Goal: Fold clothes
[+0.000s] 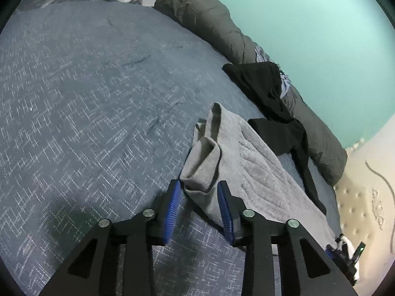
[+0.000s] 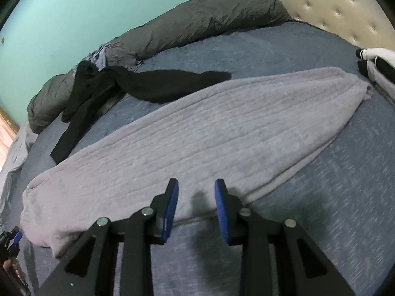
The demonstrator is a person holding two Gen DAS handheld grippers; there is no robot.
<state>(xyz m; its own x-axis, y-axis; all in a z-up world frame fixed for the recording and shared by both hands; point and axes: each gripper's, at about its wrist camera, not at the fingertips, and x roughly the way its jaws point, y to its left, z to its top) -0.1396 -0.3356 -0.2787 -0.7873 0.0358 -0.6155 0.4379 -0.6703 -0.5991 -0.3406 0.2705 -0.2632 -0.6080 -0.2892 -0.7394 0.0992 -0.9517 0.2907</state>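
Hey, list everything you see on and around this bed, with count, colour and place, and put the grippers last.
Grey garment: one, light grey, ribbed, laid long across the bed.
Black garment: one, black, crumpled behind the grey one.
Duvet: one, dark olive-grey, rolled along the wall.
Bedcover: one, blue-grey, patterned, under everything.
Headboard: one, cream, tufted, at the bed's end.
Wall: one, mint green.
Left hand-held gripper: one, black with blue pads, open around the grey garment's bunched end.
Right hand-held gripper: one, same colours, open above the grey garment's near edge.

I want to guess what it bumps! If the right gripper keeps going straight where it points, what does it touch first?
Probably the grey ribbed garment: the right gripper has its open fingers aimed at its near edge, though the depth is hard to judge.
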